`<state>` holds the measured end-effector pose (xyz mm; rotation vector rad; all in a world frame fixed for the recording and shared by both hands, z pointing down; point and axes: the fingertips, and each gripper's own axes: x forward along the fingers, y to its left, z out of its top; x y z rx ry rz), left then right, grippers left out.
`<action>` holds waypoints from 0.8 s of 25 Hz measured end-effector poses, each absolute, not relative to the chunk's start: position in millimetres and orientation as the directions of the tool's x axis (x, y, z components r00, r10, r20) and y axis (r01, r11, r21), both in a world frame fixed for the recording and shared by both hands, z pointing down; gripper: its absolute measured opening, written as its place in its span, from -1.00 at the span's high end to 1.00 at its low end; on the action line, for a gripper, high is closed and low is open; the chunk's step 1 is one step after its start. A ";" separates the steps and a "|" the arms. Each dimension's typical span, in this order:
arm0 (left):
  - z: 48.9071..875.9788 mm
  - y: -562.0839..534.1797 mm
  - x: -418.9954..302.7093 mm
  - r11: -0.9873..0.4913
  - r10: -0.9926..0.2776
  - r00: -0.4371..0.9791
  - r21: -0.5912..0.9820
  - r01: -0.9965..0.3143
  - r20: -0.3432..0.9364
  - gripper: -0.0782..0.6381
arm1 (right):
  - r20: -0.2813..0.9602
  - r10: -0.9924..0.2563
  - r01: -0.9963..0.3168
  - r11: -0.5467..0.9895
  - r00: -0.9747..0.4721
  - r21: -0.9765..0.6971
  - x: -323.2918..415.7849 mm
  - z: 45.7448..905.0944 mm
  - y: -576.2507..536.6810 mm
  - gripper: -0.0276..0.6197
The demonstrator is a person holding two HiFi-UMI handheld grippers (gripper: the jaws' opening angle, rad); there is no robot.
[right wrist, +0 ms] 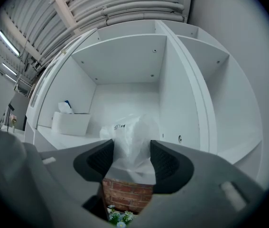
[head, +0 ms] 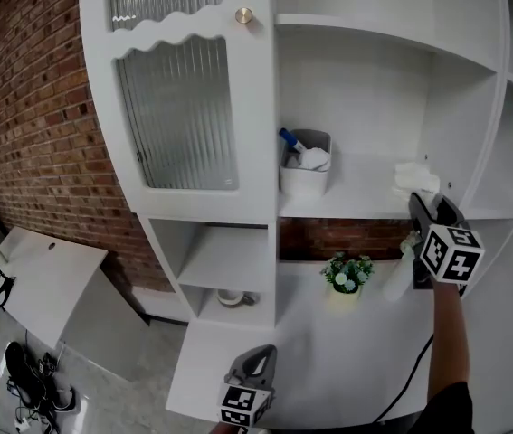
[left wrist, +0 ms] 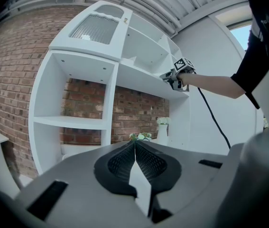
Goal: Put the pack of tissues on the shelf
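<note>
since tissue pack (right wrist: 133,132) already rests on white shelf (head: 365,193) at 3 o'clock, release step: right gripper (right wrist: 131,151) half open, loose round it. next: widen, back straight out. left gripper (left wrist: 135,146) closed, empty.

The right arm (head: 449,333) rises from about 5 o'clock in the head view, its forearm stretched out. It carries the right gripper (head: 417,202) out at 3 o'clock with the tips pointing toward 11 o'clock. In the right gripper view its jaws stand apart and roughly level, with the pack of tissues (right wrist: 130,129) between the pads; the wrapper reaches both sides but does not look squeezed. The left gripper (head: 261,358) sits low at 6 o'clock, tips toward 12 o'clock, its jaws closed together with nothing between them.
</note>
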<state>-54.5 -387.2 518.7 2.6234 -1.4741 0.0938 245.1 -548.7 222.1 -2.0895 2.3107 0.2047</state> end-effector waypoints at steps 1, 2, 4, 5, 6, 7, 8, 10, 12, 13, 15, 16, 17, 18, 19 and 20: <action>518.7 -387.2 -54.0 -0.514 -0.845 0.521 0.084 -0.854 0.118 0.75 | -0.106 -0.989 -0.992 0.096 -0.104 0.080 244.5 222.0 -549.1 0.17; 519.2 -387.1 -53.2 -0.515 -0.844 0.522 0.085 -0.853 0.119 0.75 | -0.108 -0.989 -0.993 0.093 -0.101 0.077 244.5 222.1 -549.4 0.16; 521.9 -386.9 -50.8 -0.520 -0.840 0.527 0.089 -0.850 0.127 0.75 | -0.113 -0.989 -0.993 0.085 -0.094 0.077 246.0 222.7 -548.7 0.07; 523.0 -387.2 -49.3 -0.522 -0.838 0.530 0.093 -0.848 0.130 0.75 | -0.116 -0.989 -0.993 0.086 -0.094 0.076 246.5 222.8 -547.8 -0.02; 523.3 -387.4 -47.5 -0.524 -0.836 0.532 0.096 -0.846 0.131 0.75 | -0.123 -0.987 -0.993 0.091 -0.099 0.072 246.4 222.6 -546.9 -0.12; 522.8 -387.1 -45.4 -0.527 -0.834 0.536 0.098 -0.844 0.129 0.75 | -0.131 -0.986 -0.993 0.099 -0.106 0.063 245.8 221.8 -546.2 -0.21; 521.9 -386.5 -43.0 -0.533 -0.831 0.541 0.097 -0.841 0.127 0.75 | -0.142 -0.984 -0.993 0.105 -0.111 0.054 245.6 220.4 -545.3 -0.27; 521.0 -384.5 -38.7 -0.544 -0.825 0.551 0.089 -0.835 0.127 0.75 | -0.159 -0.981 -0.993 0.102 -0.109 0.051 248.0 216.5 -541.9 -0.33; 522.1 -382.8 -38.6 -0.543 -0.825 0.550 0.089 -0.835 0.129 0.75 | -0.170 -0.979 -0.993 0.099 -0.109 0.064 250.7 212.5 -536.1 -0.35; 523.0 -382.5 -40.2 -0.538 -0.827 0.546 0.093 -0.838 0.131 0.75 | -0.178 -0.977 -0.992 0.104 -0.115 0.068 251.1 210.2 -532.9 -0.37; 524.5 -382.3 -43.6 -0.528 -0.833 0.536 0.095 -0.844 0.134 0.75 | -0.195 -0.972 -0.991 0.121 -0.131 0.064 251.3 205.7 -525.7 -0.40; 524.8 -382.3 -44.7 -0.525 -0.835 0.533 0.093 -0.846 0.134 0.75 | -0.202 -0.970 -0.990 0.129 -0.139 0.061 251.1 204.5 -521.7 -0.40; 524.9 -382.0 -45.5 -0.523 -0.837 0.531 0.092 -0.848 0.134 0.75 | -0.206 -0.968 -0.989 0.134 -0.144 0.060 250.7 204.4 -517.4 -0.40; 524.8 -381.7 -46.0 -0.522 -0.838 0.529 0.091 -0.848 0.132 0.75 | -0.207 -0.967 -0.989 0.136 -0.146 0.064 249.9 205.2 -512.8 -0.40; 524.5 -381.0 -46.3 -0.521 -0.839 0.528 0.090 -0.849 0.130 0.75 | -0.208 -0.967 -0.988 0.135 -0.148 0.075 248.7 206.6 -507.9 -0.40; 524.1 -380.1 -46.4 -0.520 -0.840 0.528 0.089 -0.849 0.129 0.75 | -0.208 -0.966 -0.987 0.136 -0.152 0.088 246.8 208.2 -502.6 -0.40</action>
